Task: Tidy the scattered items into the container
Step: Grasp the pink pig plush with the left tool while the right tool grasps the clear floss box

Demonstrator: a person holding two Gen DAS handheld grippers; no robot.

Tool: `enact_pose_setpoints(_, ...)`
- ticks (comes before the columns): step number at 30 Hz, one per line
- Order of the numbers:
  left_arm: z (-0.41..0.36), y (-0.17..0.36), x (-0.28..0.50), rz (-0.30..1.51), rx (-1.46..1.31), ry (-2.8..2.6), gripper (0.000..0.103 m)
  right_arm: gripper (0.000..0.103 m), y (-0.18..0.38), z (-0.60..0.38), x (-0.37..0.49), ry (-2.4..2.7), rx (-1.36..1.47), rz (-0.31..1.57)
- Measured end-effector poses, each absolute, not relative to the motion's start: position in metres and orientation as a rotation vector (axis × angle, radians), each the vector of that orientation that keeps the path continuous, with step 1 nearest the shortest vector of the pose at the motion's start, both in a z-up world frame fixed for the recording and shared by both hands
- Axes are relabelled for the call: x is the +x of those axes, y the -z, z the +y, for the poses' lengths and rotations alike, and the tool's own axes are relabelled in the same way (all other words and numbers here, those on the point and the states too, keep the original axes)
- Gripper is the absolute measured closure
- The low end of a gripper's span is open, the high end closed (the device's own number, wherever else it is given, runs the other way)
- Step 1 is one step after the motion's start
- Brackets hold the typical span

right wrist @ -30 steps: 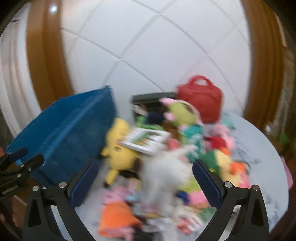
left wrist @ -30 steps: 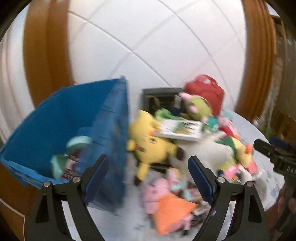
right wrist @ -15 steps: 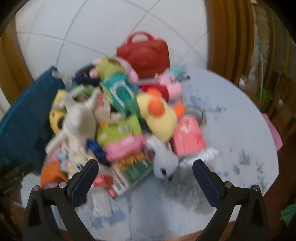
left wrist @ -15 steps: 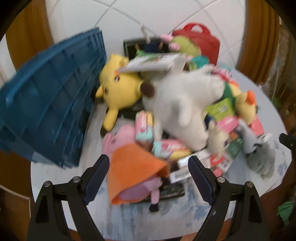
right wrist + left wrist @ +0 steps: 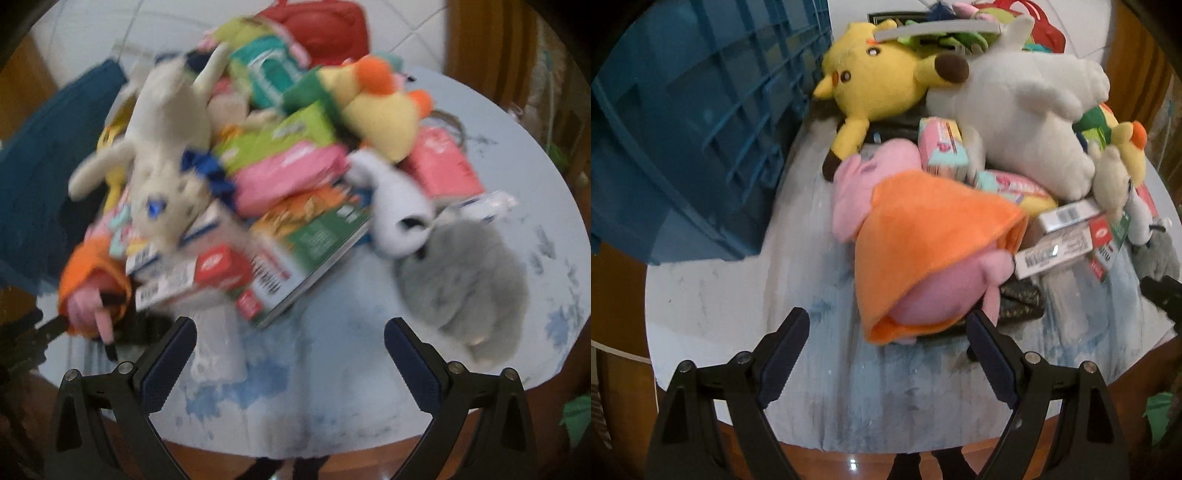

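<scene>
A blue crate [image 5: 683, 129] is standing beside a yellow plush [image 5: 875, 85]. A pink plush [image 5: 923, 258] is wearing orange, and the bench [image 5: 738, 295] is showing white with blue streaks.

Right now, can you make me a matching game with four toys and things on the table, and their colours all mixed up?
Things:
1. crate
2. long-eared plush
3. pig plush's dress
4. furry toy

Colours:
A. orange
B. grey
C. blue
D. yellow

Pairs: 1-C, 2-D, 3-A, 4-B
</scene>
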State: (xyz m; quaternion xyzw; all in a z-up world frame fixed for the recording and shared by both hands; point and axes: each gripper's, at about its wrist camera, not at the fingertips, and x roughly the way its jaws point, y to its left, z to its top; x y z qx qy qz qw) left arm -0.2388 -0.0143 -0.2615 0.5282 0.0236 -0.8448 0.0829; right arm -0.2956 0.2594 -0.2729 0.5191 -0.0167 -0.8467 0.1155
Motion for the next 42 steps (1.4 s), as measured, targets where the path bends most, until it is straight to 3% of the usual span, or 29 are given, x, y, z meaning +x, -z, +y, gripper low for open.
enact_pose_setpoints(5, -0.016, 0.264, -0.243, 0.087, 1.569, 2.578, 0.016, 0.007, 0.293, 0.224, -0.284, 2.425, 1.541, 0.019)
enact_pose_setpoints(14, -0.003, 0.257, -0.264, 0.114, 1.569, 2.648, 0.016, 0.009, 0.319, 0.197, -0.279, 2.385, 1.595, 0.088)
enact_pose_setpoints(17, 0.0, 0.262, -0.264, 0.081, 1.592, 2.638, 0.016, 0.042, 0.328, 0.191, -0.28, 2.37, 1.614, 0.128)
enact_pose_setpoints(22, -0.01, 0.267, -0.261, 0.102, 1.603, 2.598, 0.016, 0.042, 0.336, 0.187, -0.281, 2.376, 1.609, 0.197)
enact_pose_setpoints(27, -0.016, 0.252, -0.271, 0.244, 1.565, 2.61, 0.016, 0.042, 0.335, 0.196, -0.281, 2.354, 1.617, 0.156)
enact_pose_setpoints(32, -0.004, 0.274, -0.295, 0.223, 1.644, 2.531, 0.015, 0.042, 0.334, 0.201, -0.28, 2.341, 1.617, 0.144)
enact_pose_setpoints(35, -0.004, 0.296, -0.304, 0.246, 1.693, 2.465, 0.002, 0.042, 0.334, 0.204, -0.281, 2.334, 1.611, 0.143)
enact_pose_setpoints(37, -0.007, 0.302, -0.305, 0.299, 1.686, 2.466, 0.002, 0.041, 0.335, 0.207, -0.281, 2.327, 1.611, 0.13)
enact_pose_setpoints(42, -0.008, 0.297, -0.297, 0.308, 1.629, 2.519, 0.021, 0.039, 0.335, 0.212, -0.282, 2.333, 1.598, 0.11)
